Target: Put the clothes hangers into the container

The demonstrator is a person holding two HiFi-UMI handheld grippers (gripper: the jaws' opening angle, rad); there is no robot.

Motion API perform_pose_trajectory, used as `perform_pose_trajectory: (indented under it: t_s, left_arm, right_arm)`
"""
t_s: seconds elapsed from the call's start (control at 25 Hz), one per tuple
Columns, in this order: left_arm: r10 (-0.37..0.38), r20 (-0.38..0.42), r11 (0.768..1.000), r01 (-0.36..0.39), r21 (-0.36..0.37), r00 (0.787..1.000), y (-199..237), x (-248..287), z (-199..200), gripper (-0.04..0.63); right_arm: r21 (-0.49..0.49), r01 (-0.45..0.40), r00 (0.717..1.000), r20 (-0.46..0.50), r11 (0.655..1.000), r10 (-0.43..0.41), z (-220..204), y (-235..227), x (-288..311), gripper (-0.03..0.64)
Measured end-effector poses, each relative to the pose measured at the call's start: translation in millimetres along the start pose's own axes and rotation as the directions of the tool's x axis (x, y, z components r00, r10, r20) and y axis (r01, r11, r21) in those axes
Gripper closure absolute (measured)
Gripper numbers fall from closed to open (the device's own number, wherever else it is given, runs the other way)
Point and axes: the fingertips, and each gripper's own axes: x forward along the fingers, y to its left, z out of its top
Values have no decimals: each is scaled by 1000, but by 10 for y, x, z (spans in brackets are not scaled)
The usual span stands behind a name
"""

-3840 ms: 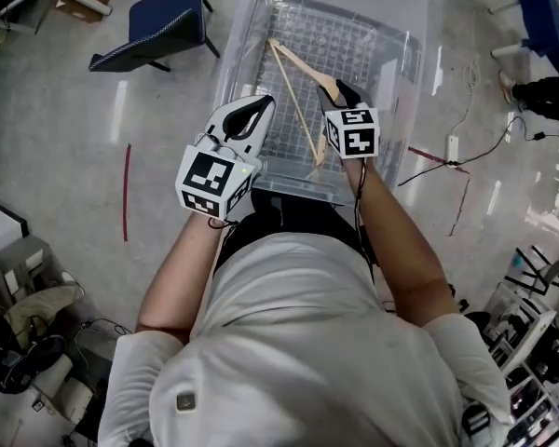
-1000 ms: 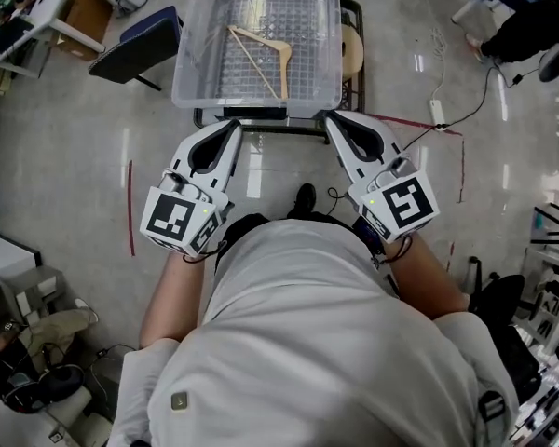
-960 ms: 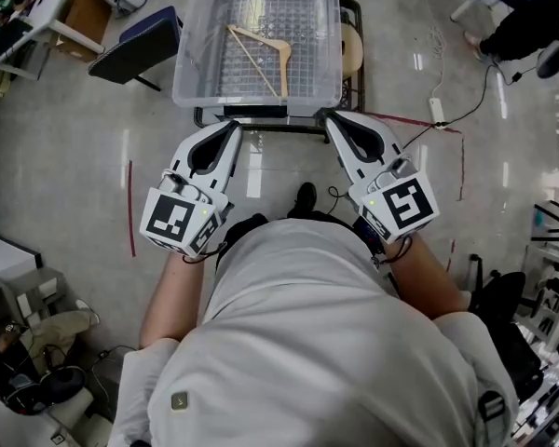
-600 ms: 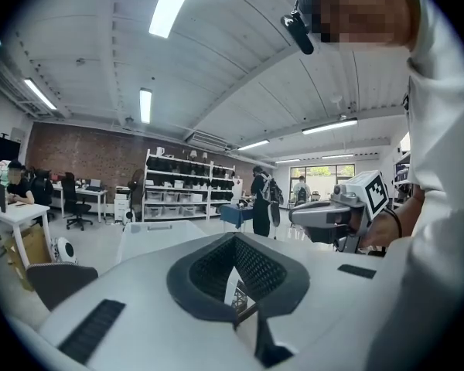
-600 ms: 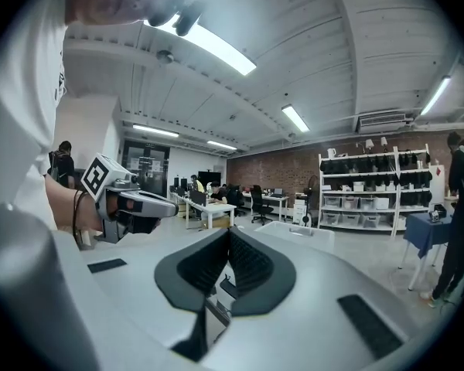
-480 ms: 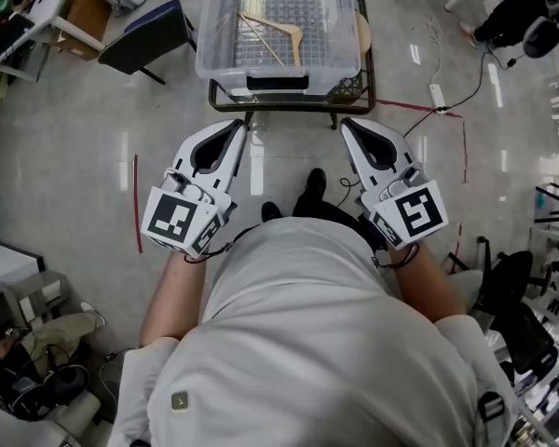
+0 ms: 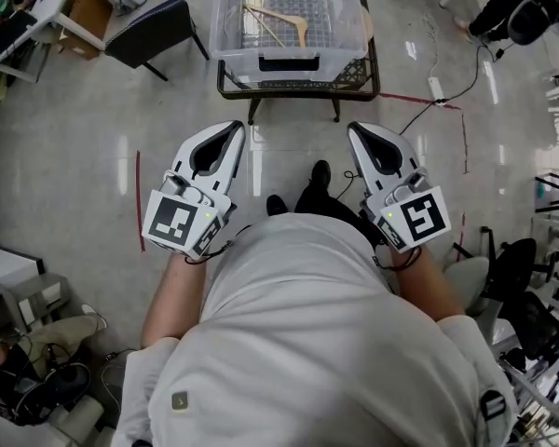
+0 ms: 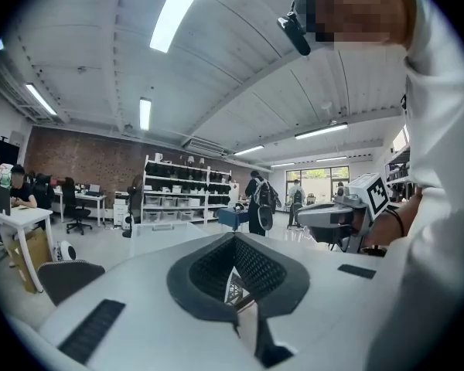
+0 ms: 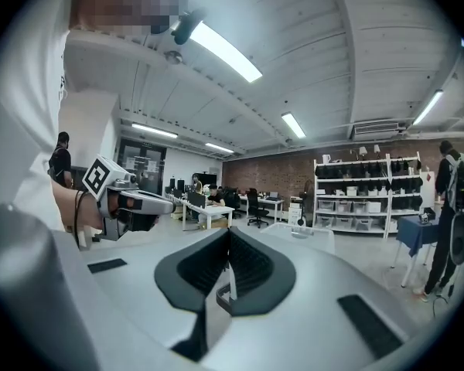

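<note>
- Far left there's a dark chair (image 7: 154, 28) and a red tape strip (image 7: 138, 203) on the floor. Both are well off to the side, so I doubt they matter.
- The left gripper (image 7: 233, 128) has its jaws pinched together with nothing in them. It's hanging at waist height, well short of the stand.
- Dead ahead is the clear container (image 7: 228, 35), sitting on a low dark stand (image 7: 298, 88). One wooden hanger (image 7: 275, 24) lies flat on the container's bottom, from the back-left corner toward the middle, hook pointing at the front edge.
- The hanger looks light and stiff, with smooth wood that's probably a bit slippery. I'd pinch one like it on a shoulder arm near the neck. The thin hook seems likely to swivel or snag on the container's rim.
- The right gripper (image 7: 358, 130) is clamped tight too and carries nothing.
- The person's shoes (image 7: 320, 173) are between the grippers, close to the stand's front edge.
- Off to the right a cable (image 7: 447, 91) trails over the floor, which looks like a trip risk. I can't spot a loose hanger anywhere.
</note>
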Motion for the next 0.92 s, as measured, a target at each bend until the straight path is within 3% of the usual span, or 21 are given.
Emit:
perform_pose_trajectory:
  t_s: [0.92]
  left_arm:
    - [-33,9,999,33,2,999,7,-209,-16,578]
  right_arm:
    - [3,26,1000,5,1000,-26,33,226,-13,597]
